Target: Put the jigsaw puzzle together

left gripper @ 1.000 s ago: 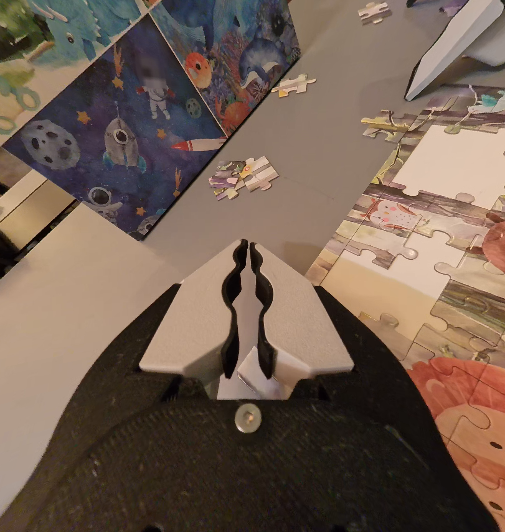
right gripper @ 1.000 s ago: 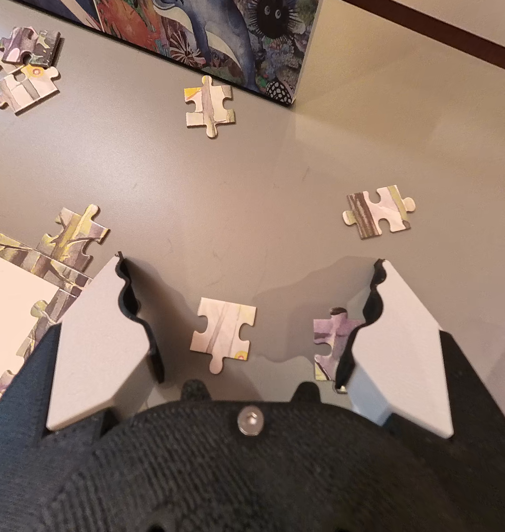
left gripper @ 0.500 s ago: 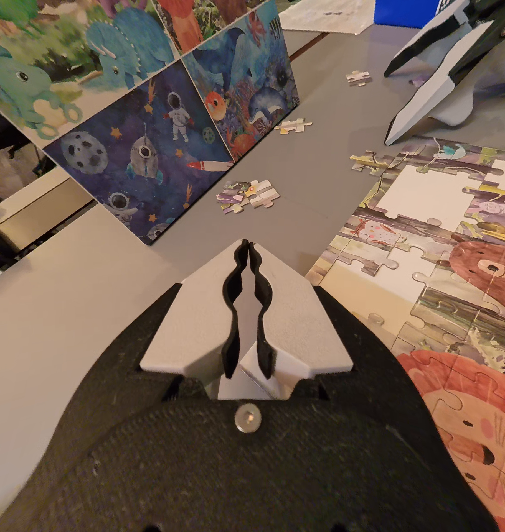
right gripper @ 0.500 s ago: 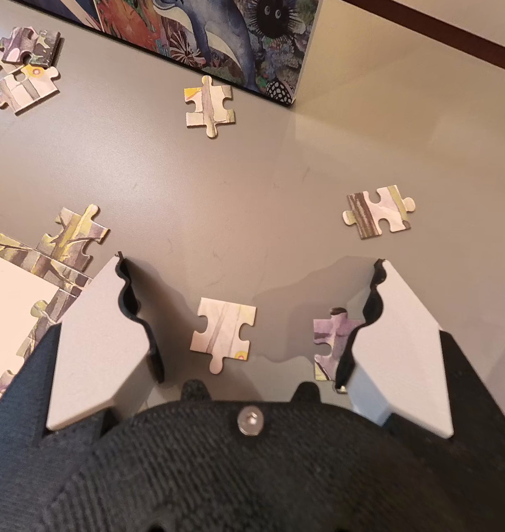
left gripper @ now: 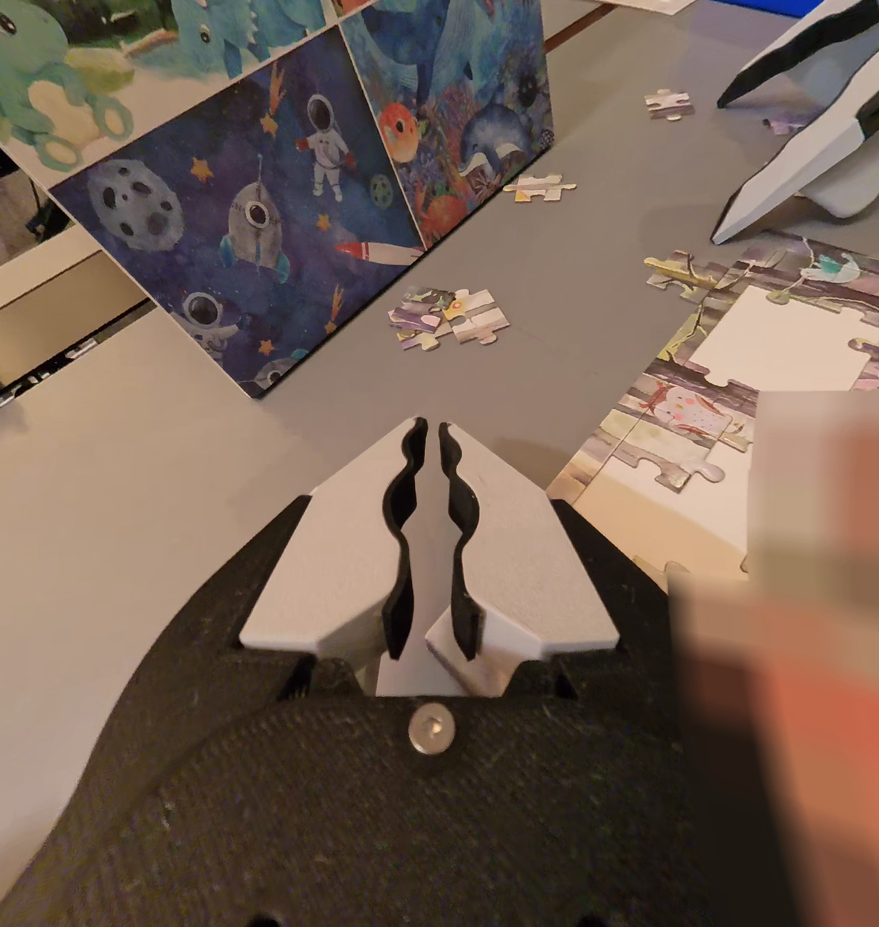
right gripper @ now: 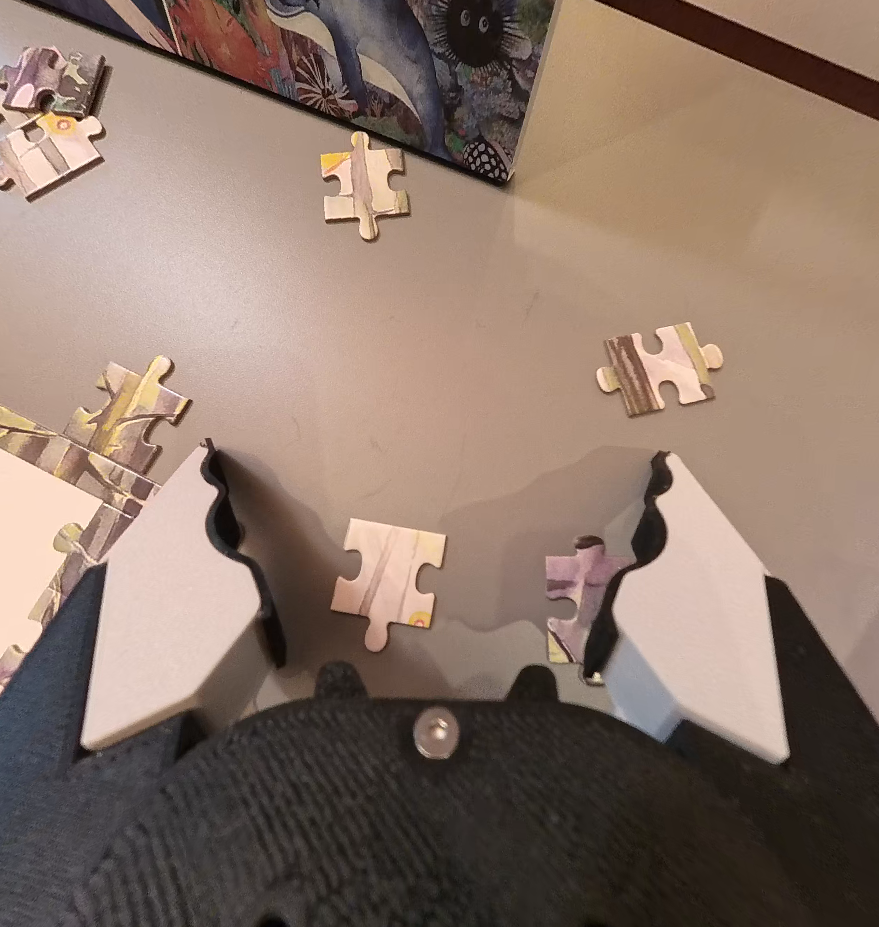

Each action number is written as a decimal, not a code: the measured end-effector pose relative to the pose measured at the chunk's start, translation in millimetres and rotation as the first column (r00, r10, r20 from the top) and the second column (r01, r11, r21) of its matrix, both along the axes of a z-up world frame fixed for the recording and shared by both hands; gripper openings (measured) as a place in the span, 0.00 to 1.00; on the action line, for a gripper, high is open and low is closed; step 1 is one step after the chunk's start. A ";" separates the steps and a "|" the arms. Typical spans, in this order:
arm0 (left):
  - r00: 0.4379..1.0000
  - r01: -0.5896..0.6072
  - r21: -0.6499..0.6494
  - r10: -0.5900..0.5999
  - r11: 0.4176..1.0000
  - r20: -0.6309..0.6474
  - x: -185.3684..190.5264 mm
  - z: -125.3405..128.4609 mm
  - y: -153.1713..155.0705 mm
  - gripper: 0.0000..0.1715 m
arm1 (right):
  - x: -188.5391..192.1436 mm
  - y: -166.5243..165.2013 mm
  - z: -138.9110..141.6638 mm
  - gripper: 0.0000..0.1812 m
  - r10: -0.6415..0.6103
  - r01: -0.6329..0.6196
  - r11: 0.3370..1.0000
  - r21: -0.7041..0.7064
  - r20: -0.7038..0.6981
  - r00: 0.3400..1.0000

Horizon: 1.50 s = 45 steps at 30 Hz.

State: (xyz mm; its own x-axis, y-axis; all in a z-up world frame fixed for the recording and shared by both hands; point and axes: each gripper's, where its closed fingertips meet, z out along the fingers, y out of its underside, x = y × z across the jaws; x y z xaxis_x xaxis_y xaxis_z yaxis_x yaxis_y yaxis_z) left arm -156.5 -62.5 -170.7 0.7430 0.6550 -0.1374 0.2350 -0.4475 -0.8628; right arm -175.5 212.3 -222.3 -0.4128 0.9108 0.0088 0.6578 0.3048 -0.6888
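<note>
The part-built jigsaw puzzle (left gripper: 678,431) lies on the grey table at the right of the left wrist view, and its corner shows at the left of the right wrist view (right gripper: 36,451). My left gripper (left gripper: 429,426) is shut and empty, above the table just left of the puzzle. My right gripper (right gripper: 434,449) is open and hovers low over a pale loose piece (right gripper: 389,582) that lies between its fingers. A purple piece (right gripper: 575,582) lies partly under its right finger. The right gripper also shows far off in the left wrist view (left gripper: 718,170).
More loose pieces lie around: one with a dark stripe (right gripper: 660,368), one near the box (right gripper: 364,185), a small heap (right gripper: 43,125) (left gripper: 447,318), one by the puzzle corner (right gripper: 126,406). A picture-covered puzzle box (left gripper: 277,200) stands at the back left. The part-built jigsaw puzzle (left gripper: 678,431) is about 11 centimetres from my left fingertips.
The left gripper has risen and tilted up, so more of the box and the far table shows. The right gripper and the pieces under it have not moved.
</note>
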 end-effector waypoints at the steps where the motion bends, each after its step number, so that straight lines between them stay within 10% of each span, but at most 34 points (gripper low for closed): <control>1: 1.000 -0.008 0.002 0.008 1.000 -0.002 -1.0 0.5 -0.9 0.01 | 0.0 0.0 0.0 0.88 0.000 0.000 1.000 0.000 0.000 1.000; 17: 0.996 -0.083 0.038 0.082 0.996 0.026 -9.2 5.6 -4.9 0.06 | -5.8 2.3 33.0 0.72 0.077 -0.073 0.996 0.049 -0.101 0.992; 38: 0.984 0.043 0.190 -0.075 0.981 0.164 18.9 40.8 99.4 0.13 | 8.3 -49.7 61.6 0.61 0.164 -0.160 0.986 0.046 -0.119 0.979; 45: 0.979 0.113 0.238 -0.150 0.965 0.142 19.3 72.7 106.1 0.20 | 5.3 -87.1 88.3 0.47 0.160 -0.184 0.982 -0.042 -0.330 0.930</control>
State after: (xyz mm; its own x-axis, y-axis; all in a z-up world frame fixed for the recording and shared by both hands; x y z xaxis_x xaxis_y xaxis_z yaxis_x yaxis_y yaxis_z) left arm -137.3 43.7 -97.9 0.8249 0.5503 0.1291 0.3279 -0.2798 -0.9023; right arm -170.2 125.3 -134.0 -0.5489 0.8291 0.1061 0.3371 0.3358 -0.8795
